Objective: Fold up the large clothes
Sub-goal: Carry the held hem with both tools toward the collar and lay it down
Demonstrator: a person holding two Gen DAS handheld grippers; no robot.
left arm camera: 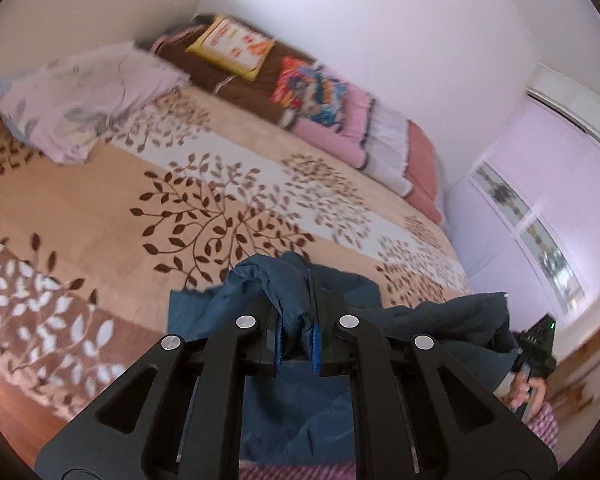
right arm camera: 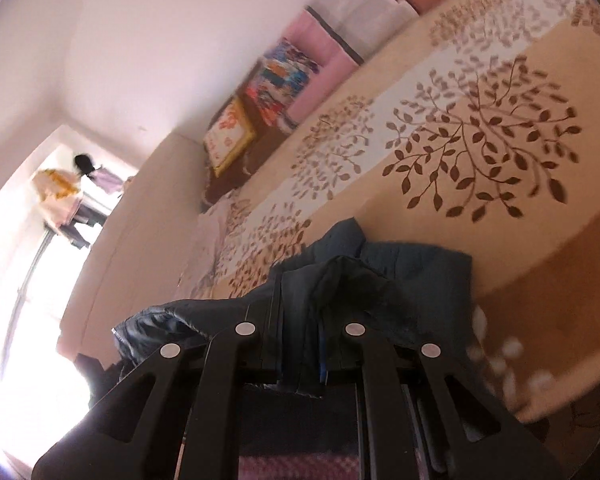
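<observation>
1. Navy fabric, thick and bunched, fills the near part of both wrist views — it is a dark blue garment (left arm camera: 300, 292) held up over the near edge of the bed (left arm camera: 100, 208).
2. The left gripper (left arm camera: 298, 340) has its fingers closed tight on a fold of that garment; cloth humps up over the fingertips and hangs below them.
3. The right gripper (right arm camera: 302, 344) is likewise clamped on a fold of the garment (right arm camera: 380, 276), with dark cloth draped over its fingers.
4. In the left wrist view the garment stretches off to the right toward the other gripper's body, where a hand (left arm camera: 526, 390) shows — blurred.
5. The bed carries a beige blanket printed with brown leafy branches.
6. A pale floral pillow (left arm camera: 80, 108) lies at the blanket's far left corner.
7. Along the wall sits a row of folded bedding (left arm camera: 300, 92) in brown, bright multicolour, pink and white, with a yellow cushion (left arm camera: 232, 46) on top.
</observation>
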